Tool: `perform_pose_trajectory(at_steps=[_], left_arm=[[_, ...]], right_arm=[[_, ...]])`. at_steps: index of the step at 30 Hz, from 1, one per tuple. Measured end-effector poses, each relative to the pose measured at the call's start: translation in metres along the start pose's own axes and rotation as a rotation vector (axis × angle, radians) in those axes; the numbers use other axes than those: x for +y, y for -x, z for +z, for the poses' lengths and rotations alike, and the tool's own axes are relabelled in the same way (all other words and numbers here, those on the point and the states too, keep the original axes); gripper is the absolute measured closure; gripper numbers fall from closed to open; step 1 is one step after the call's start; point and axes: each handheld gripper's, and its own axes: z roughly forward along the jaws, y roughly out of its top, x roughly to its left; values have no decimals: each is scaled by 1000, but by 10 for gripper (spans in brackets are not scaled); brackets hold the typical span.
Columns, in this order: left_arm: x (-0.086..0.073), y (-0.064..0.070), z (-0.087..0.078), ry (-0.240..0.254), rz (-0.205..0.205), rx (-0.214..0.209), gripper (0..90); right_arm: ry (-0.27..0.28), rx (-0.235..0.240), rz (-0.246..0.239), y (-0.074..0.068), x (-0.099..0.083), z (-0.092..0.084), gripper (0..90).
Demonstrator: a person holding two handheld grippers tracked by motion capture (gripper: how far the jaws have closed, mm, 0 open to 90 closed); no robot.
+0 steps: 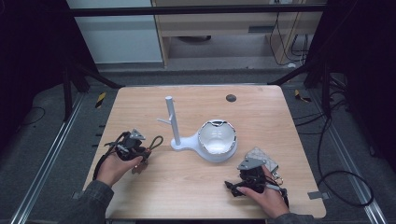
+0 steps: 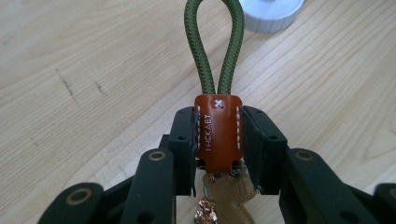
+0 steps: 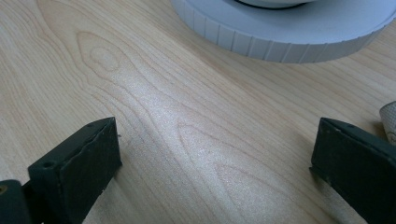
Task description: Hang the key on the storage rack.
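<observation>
Spanning the scene, the table [image 1: 196,186] carries a white stand [image 1: 205,140] at its centre and a grey pouch [image 1: 262,156] near right. The right gripper [image 3: 215,154] rests beside the pouch, jaws spread on nothing. The left gripper [image 2: 218,135], near left, pinches the keychain [image 2: 218,133] by its brown tab, green loop pointing toward the stand.

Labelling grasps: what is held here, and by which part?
The left hand-held gripper clamps the keychain by its brown leather tab; the right hand-held gripper holds nothing.
</observation>
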Motion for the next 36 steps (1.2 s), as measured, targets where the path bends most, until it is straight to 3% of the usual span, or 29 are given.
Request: perform_pose_trajectory(at_steps=[4, 17, 25, 36], left_arm=[[-4, 9, -12, 72, 5, 0, 658], [-1, 34, -36, 234, 31, 13, 661], [3, 50, -42, 278, 63, 14, 662], [5, 62, -48, 313, 83, -1, 662]], right_arm=[[0, 0, 0, 0, 0, 0, 13], [0, 0, 0, 0, 0, 0, 11], [-1, 0, 0, 0, 0, 0, 11], [0, 0, 0, 0, 0, 0, 11]])
